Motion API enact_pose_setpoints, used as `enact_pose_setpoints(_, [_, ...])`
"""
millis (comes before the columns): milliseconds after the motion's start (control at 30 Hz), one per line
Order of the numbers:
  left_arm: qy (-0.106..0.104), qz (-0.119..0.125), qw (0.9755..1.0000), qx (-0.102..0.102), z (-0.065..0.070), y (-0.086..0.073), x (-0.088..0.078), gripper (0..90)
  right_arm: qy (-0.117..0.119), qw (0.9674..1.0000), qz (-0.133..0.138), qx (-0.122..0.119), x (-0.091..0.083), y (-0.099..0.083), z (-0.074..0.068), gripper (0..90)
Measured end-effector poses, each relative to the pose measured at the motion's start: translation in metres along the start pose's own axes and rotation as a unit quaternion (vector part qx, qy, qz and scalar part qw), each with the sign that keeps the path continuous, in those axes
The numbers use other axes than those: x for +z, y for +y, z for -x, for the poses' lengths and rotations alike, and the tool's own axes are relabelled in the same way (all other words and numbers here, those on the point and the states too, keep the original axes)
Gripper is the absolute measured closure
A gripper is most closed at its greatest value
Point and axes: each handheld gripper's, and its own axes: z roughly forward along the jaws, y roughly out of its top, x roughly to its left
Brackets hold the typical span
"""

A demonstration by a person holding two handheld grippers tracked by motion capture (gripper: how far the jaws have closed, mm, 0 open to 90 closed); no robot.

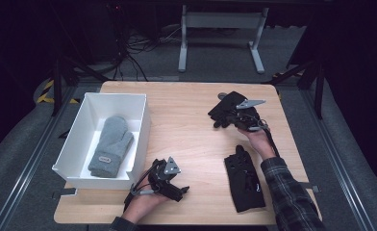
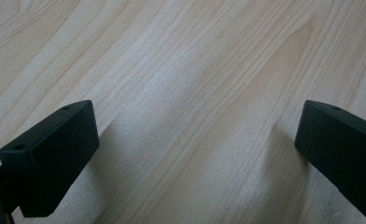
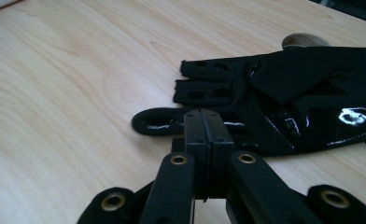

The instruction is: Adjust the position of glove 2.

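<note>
At the left of the wooden surface (image 1: 191, 120) a white box (image 1: 76, 144) is seen in the high view, and a grey mitten (image 1: 110, 147) is laid flat inside it, its cuff turned toward the near wall.

Just beside the box's near right corner, the left gripper (image 1: 174, 188) is held low over the surface by the left hand (image 1: 143, 202). In the left gripper view its jaws are spread wide apart, with bare wood grain between them; nothing is gripped.

Further right, near the front edge, a black fingerless glove (image 1: 244, 179) is laid flat on the surface, well apart from the box and close beside the right forearm in its plaid sleeve (image 1: 292, 197).

Beyond it, toward the far right corner, the right gripper (image 1: 232, 115) is held by the right hand (image 1: 256, 139). In the right gripper view its jaws are pressed fully together, the two black faces meeting with no gap. A second black glove (image 3: 284, 102) is seen directly at the jaw tips, its short open fingers pointing left in that view and its glossy patches catching the light. Whether a fold of fabric is pinched between the closed jaws cannot be told, since the tips lie against the glove's edge. In the high view this glove appears bunched around the gripper's front.
</note>
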Motion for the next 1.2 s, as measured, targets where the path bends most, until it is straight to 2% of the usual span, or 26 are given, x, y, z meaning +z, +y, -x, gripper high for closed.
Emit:
enact_pose_setpoints(67, [0.001, 0.000, 1.0000, -0.001, 0.000, 0.000, 0.000, 0.2, 0.000, 1.0000, 0.004, 0.007, 0.007, 0.002, 0.002, 90.0])
enact_pose_setpoints(267, [0.001, 0.000, 1.0000, -0.001, 0.000, 0.000, 0.000, 0.2, 0.003, 1.0000, 0.006, -0.003, 0.024, 0.009, -0.003, 90.0])
enact_pose_setpoints(367, [0.001, 0.001, 1.0000, -0.001, 0.000, 0.000, 0.000, 0.2, -0.001, 0.9999, -0.010, -0.010, 0.033, 0.009, -0.006, 90.0])
enact_pose_setpoints(467, [0.000, 0.000, 1.0000, -0.001, 0.000, 0.000, 0.000, 0.2, 0.003, 0.9995, -0.029, -0.007, 0.041, 0.004, -0.008, 90.0])
enact_pose_setpoints(567, [0.001, 0.000, 1.0000, -0.001, 0.000, 0.000, 0.000, 0.2, 0.008, 0.9997, -0.021, -0.003, 0.041, 0.000, -0.011, 90.0])
enact_pose_setpoints(733, [0.001, 0.000, 1.0000, -0.001, 0.000, 0.000, 0.000, 0.2, 0.021, 0.9989, -0.035, -0.023, 0.035, -0.001, -0.022, 90.0])
enact_pose_setpoints(867, [0.001, 0.001, 1.0000, -0.001, 0.000, 0.000, 0.000, 0.2, 0.040, 0.9979, -0.036, -0.036, 0.028, -0.007, -0.037, 90.0])
enact_pose_setpoints(1200, [0.001, 0.001, 1.0000, -0.001, 0.000, 0.000, 0.000, 0.2, 0.084, 0.9918, -0.063, -0.072, 0.016, -0.012, -0.072, 90.0])
